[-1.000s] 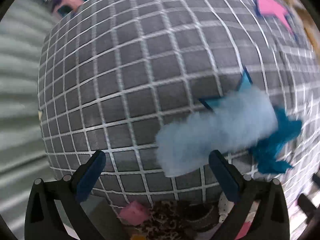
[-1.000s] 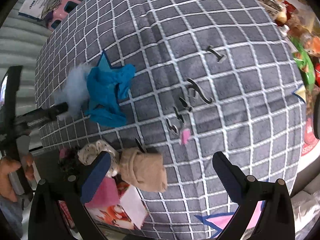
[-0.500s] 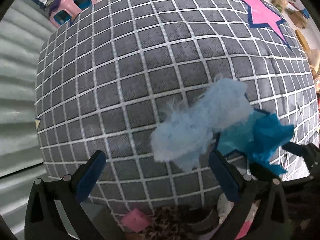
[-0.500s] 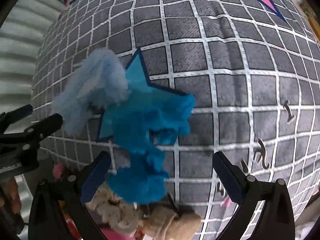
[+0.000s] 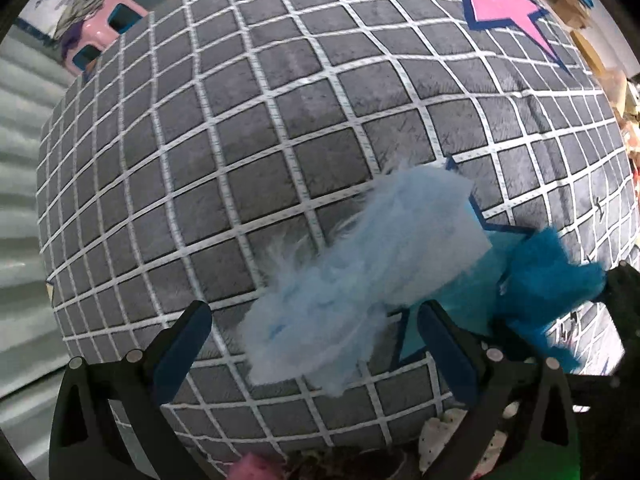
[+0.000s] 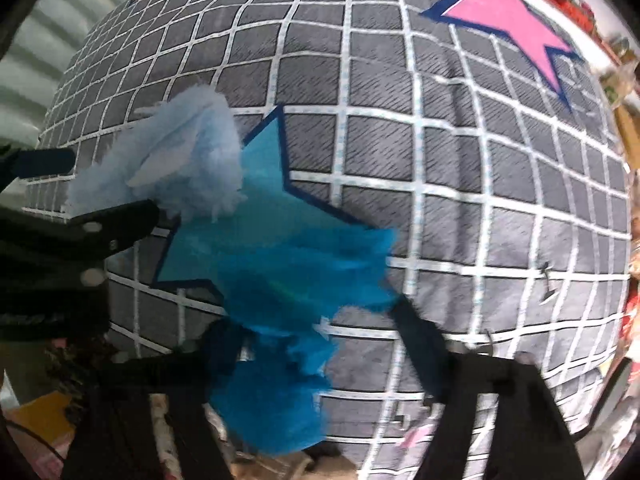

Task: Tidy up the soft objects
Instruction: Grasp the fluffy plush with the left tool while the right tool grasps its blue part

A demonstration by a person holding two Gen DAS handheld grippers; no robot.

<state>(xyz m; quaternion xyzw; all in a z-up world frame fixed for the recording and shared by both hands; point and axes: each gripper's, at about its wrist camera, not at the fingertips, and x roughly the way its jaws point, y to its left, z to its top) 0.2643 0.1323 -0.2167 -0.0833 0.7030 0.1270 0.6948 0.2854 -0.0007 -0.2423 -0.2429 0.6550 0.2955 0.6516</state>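
Grey cloth (image 5: 256,128) with a white grid covers the surface I am working over, printed with a pink star (image 5: 502,2) toward its far right corner and a blue star (image 6: 268,204) near its front edge.

My left gripper (image 5: 312,344) is spread wide open, holding nothing. Between its two fingers, on the cloth close to the front edge, lies a pale blue fluffy piece (image 5: 360,280); it sits nearer the right-hand finger, and I cannot tell whether that finger touches it.

Just to the right of the pale piece, and touching it, is a darker teal fluffy piece (image 5: 548,280), lying across the blue star.

In the right wrist view, my right gripper (image 6: 320,344) is also open, its fingers on either side of the teal fluffy piece (image 6: 288,312). The view is blurred, so I cannot tell whether either finger presses on the fabric. The pale blue piece (image 6: 176,172) shows up and to the left of the teal one, with the left gripper's dark fingers reaching in from the left edge of that view.

Below the front edge of the cloth I see a jumble of other soft things (image 5: 256,468), too dim to name. A pink stool (image 5: 106,30) stands beyond the far left corner.
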